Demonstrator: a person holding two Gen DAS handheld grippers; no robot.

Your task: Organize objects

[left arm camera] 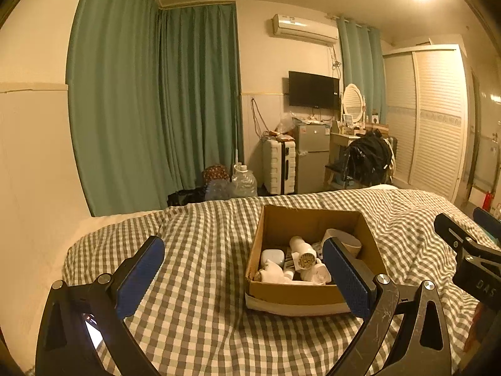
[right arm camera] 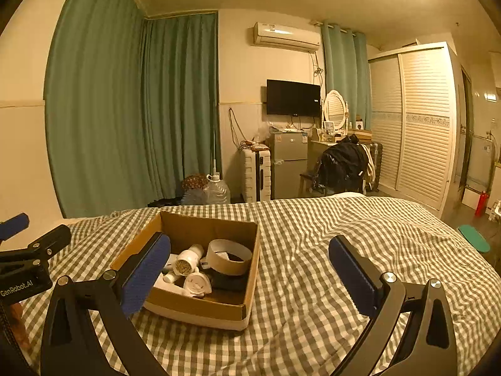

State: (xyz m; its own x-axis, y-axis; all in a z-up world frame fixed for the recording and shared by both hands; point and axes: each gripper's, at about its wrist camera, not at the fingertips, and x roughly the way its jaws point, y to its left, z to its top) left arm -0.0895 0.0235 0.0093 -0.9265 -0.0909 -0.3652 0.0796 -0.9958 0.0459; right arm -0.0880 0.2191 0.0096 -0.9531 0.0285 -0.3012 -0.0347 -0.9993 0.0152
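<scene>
1. Looks like the very start to me: both claws hang over the bed (left arm camera: 203, 282) and hold nothing, and all the stuff sits in the box (right arm camera: 200, 222). So the step in hand is lining up on the box for a first pick, I'd guess.
2. Left claw (left arm camera: 244, 269) is spread wide, empty. The box is just ahead of it, behind its right finger.
3. Right claw (right arm camera: 250, 272) is wide too, nothing in it. The box lies behind its left finger; the other finger is well clear of the box.
4. Inside the box: a white bottle (right arm camera: 188, 260) near the middle, a tape ring (right arm camera: 230, 258) at the far side, white cloth at the near wall.
5. Next move probably needs one claw brought down over the box onto a single item. It's a loose pile, so neighbours could shift.
</scene>
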